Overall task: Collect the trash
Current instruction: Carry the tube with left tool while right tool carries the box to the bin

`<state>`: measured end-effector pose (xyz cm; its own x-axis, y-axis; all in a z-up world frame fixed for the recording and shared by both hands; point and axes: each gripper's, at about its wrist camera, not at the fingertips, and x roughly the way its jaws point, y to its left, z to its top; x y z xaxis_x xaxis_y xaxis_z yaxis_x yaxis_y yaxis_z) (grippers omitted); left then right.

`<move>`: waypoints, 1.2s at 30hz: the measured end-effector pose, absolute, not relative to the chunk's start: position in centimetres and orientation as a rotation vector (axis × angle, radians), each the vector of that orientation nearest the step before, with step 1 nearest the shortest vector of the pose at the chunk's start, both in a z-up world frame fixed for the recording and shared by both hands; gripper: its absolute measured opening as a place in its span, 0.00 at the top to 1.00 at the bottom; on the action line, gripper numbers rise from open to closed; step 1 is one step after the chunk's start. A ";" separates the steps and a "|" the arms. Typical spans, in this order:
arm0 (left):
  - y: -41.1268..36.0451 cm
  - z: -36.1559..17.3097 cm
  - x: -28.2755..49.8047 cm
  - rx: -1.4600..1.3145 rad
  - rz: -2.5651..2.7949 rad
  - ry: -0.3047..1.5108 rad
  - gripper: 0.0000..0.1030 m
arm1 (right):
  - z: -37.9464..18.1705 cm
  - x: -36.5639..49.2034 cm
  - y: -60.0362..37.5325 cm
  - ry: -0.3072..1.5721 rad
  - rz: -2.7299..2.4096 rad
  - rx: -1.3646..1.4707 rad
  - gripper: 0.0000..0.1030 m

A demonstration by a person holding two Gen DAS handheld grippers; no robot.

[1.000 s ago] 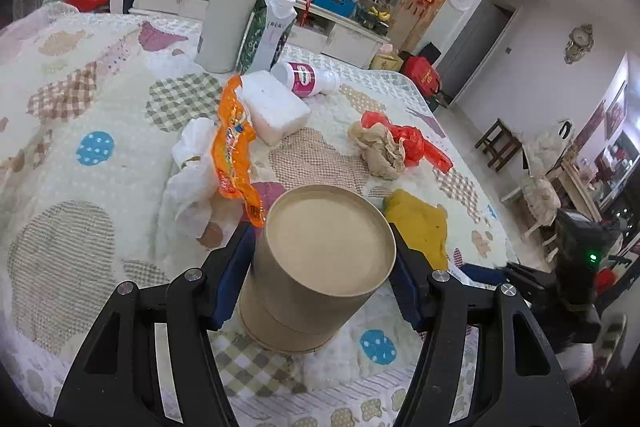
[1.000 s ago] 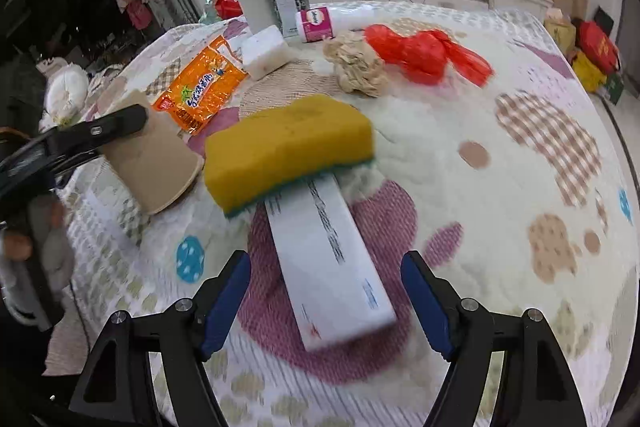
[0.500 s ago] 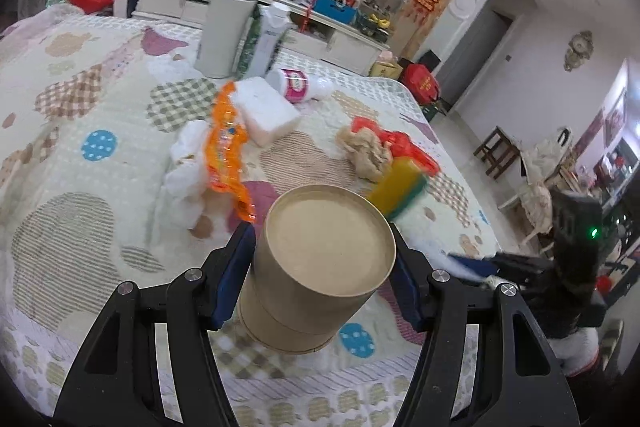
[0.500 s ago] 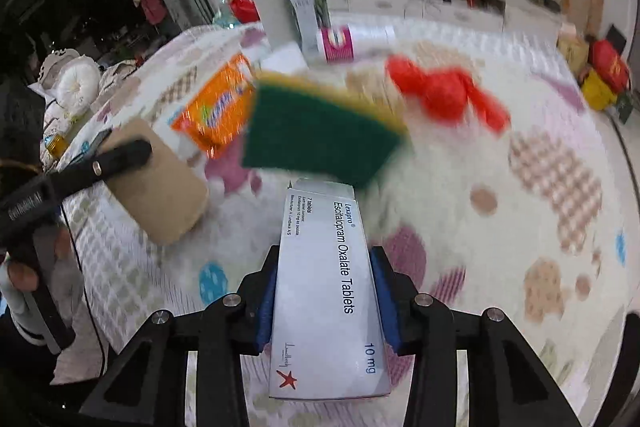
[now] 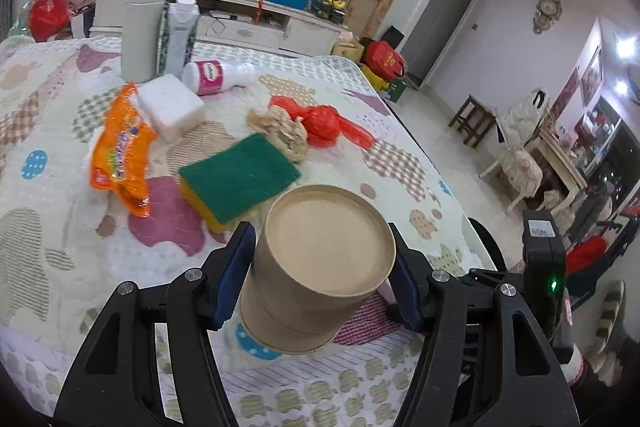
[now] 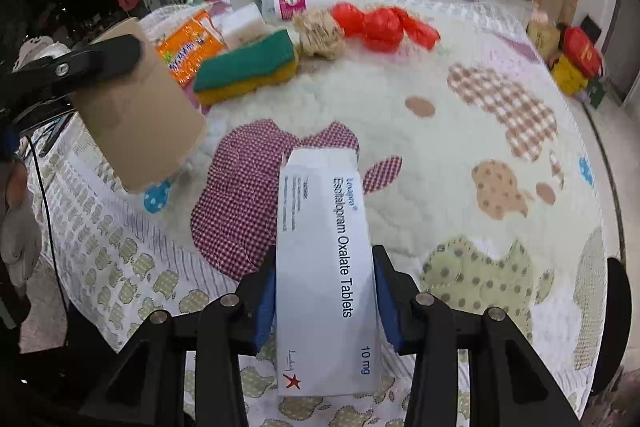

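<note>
Between right gripper (image 6: 326,301) pads: tablet box (image 6: 326,267).

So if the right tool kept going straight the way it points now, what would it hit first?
Probably the quilted bedspread, at its red checked patch. The white tablet box held in the right tool would touch first; nothing else lies ahead, though depth is unclear.

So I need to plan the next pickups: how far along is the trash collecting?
Done: nothing visibly binned; no bin is in view. In hand: the left tool grips the brown paper cup, and the right tool clamps the white tablet box, its jaws easing slightly open. Left on the quilt: orange snack wrapper, red plastic bag, crumpled brown paper, green-and-yellow sponge, white foam block.
</note>
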<state>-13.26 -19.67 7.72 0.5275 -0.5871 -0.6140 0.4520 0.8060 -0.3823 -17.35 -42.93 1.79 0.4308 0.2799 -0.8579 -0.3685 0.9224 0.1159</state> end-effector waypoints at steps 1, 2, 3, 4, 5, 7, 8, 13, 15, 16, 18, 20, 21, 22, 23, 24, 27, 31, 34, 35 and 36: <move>-20.0 7.8 -13.3 -0.178 -0.625 0.804 0.39 | 1.8 -17.5 -42.8 1.038 0.403 -0.099 0.58; -20.3 7.8 -13.4 -0.171 -0.627 0.806 0.39 | 1.8 -17.6 -42.9 1.032 0.404 -0.097 0.59; -20.7 7.9 -13.5 -0.162 -0.629 0.806 0.39 | 1.9 -17.7 -43.1 1.022 0.405 -0.086 0.59; -21.0 8.0 -13.5 -0.154 -0.631 0.803 0.39 | 2.0 -17.9 -43.6 1.013 0.402 -0.069 0.59; -21.3 8.1 -13.5 -0.147 -0.632 0.800 0.39 | 2.2 -18.0 -43.8 1.005 0.396 -0.062 0.60; -21.9 8.4 -13.5 -0.135 -0.637 0.794 0.39 | 2.9 -18.2 -44.9 0.975 0.377 -0.042 0.60; -22.4 8.5 -13.6 -0.129 -0.640 0.792 0.39 | 3.2 -18.2 -45.5 0.966 0.370 -0.028 0.60; -25.4 8.8 -13.6 -0.097 -0.675 0.781 0.39 | 4.7 -18.7 -49.6 0.926 0.306 0.058 0.59; -26.8 8.8 -13.6 -0.084 -0.688 0.778 0.40 | 4.9 -18.9 -51.0 0.916 0.275 0.079 0.59; -27.5 8.8 -13.6 -0.078 -0.699 0.779 0.40 | 5.1 -19.1 -51.9 0.913 0.259 0.089 0.59; -28.9 8.9 -13.8 -0.065 -0.719 0.777 0.40 | 5.4 -19.3 -53.1 0.907 0.232 0.100 0.59; -30.3 9.0 -14.0 -0.051 -0.738 0.773 0.40 | 5.5 -19.5 -54.2 0.902 0.210 0.109 0.59; -31.1 9.1 -14.1 -0.043 -0.750 0.772 0.40 | 5.7 -19.8 -54.7 0.898 0.201 0.112 0.59; -31.6 9.2 -14.2 -0.035 -0.758 0.771 0.40 | 5.8 -20.0 -55.3 0.893 0.187 0.117 0.59; -32.3 9.3 -14.4 -0.027 -0.766 0.768 0.40 | 5.8 -20.2 -55.7 0.890 0.179 0.121 0.59; -33.0 9.4 -14.5 -0.016 -0.777 0.765 0.40 | 5.9 -20.3 -56.3 0.887 0.168 0.127 0.59; -34.9 9.7 -14.8 0.007 -0.803 0.760 0.40 | 6.0 -20.9 -57.9 0.878 0.134 0.144 0.59; -37.3 10.0 -15.0 0.025 -0.838 0.754 0.40 | 6.3 -21.6 -60.6 0.867 0.078 0.160 0.59; -39.1 9.9 -15.3 0.038 -0.867 0.758 0.40 | 6.3 -22.3 -62.7 0.863 0.036 0.175 0.59; -39.9 9.8 -15.3 0.044 -0.877 0.762 0.40 | 6.3 -22.5 -63.4 0.862 0.019 0.182 0.59; -40.5 9.7 -15.5 0.050 -0.887 0.764 0.40 | 6.2 -22.8 -64.3 0.862 0.000 0.191 0.59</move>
<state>-15.47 -40.55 9.74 0.3897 -0.6802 -0.6209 0.7142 0.6489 -0.2626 -22.81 -64.34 6.22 0.6523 0.0773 -0.7540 0.0772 0.9828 0.1676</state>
